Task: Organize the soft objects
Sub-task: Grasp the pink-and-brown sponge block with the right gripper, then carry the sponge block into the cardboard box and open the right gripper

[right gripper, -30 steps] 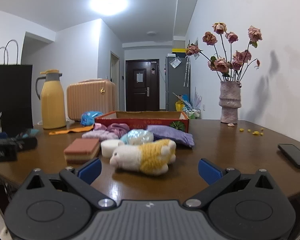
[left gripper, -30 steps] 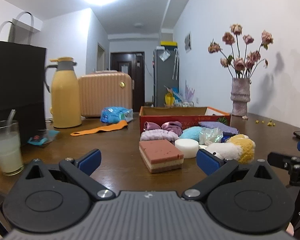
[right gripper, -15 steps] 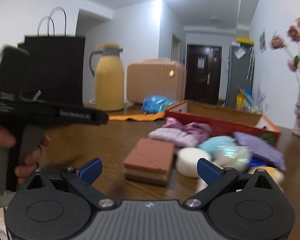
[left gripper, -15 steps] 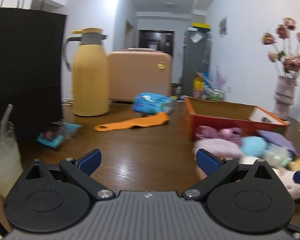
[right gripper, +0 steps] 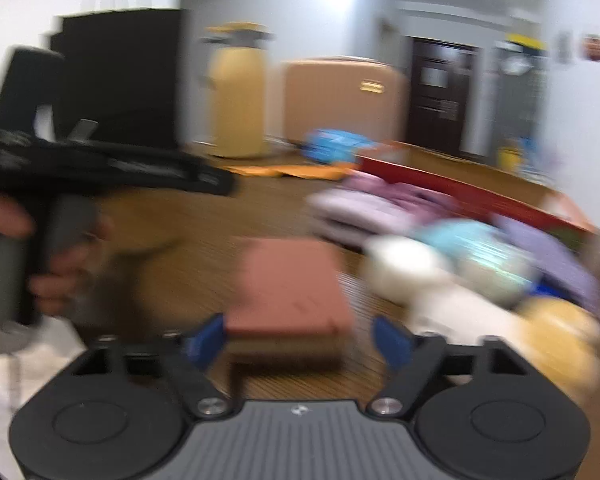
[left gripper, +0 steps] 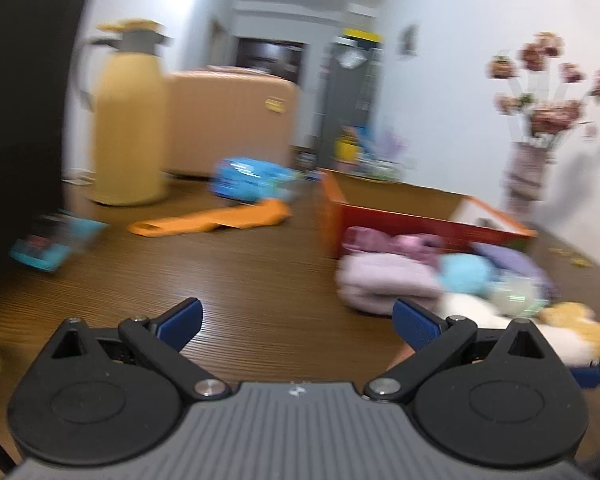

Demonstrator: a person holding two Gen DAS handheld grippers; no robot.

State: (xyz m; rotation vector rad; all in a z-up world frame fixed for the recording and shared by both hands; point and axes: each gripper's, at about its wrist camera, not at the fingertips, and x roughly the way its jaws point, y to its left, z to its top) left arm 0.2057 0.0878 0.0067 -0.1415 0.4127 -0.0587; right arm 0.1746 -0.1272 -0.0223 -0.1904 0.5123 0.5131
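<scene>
A brown-pink layered sponge [right gripper: 288, 284] lies on the wooden table [left gripper: 240, 280], its near end between the blue pads of my right gripper [right gripper: 298, 340]. That gripper's jaws are closing; the left pad is at the sponge's edge and a gap remains on the right. Right of the sponge lie a white round puff [right gripper: 404, 264], a pink folded towel [left gripper: 384, 280], a light-blue ball [left gripper: 464, 274] and a white-and-yellow plush [right gripper: 552, 332]. Behind them stands a red cardboard box [left gripper: 400, 216]. My left gripper [left gripper: 296, 320] is open over bare wood, left of the pile.
A person's hand [right gripper: 60, 264] holds the left tool's handle at the left of the right wrist view. At the back stand a yellow thermos [left gripper: 128, 120], a beige suitcase [left gripper: 228, 120], a black bag [left gripper: 20, 120] and a flower vase [left gripper: 528, 172]. An orange strip [left gripper: 212, 220] and blue packets [left gripper: 248, 180] lie mid-table.
Both grippers swung left. The right one left the plush and came up to the sponge, its jaws narrowing. The left one moved off the sponge to bare table.
</scene>
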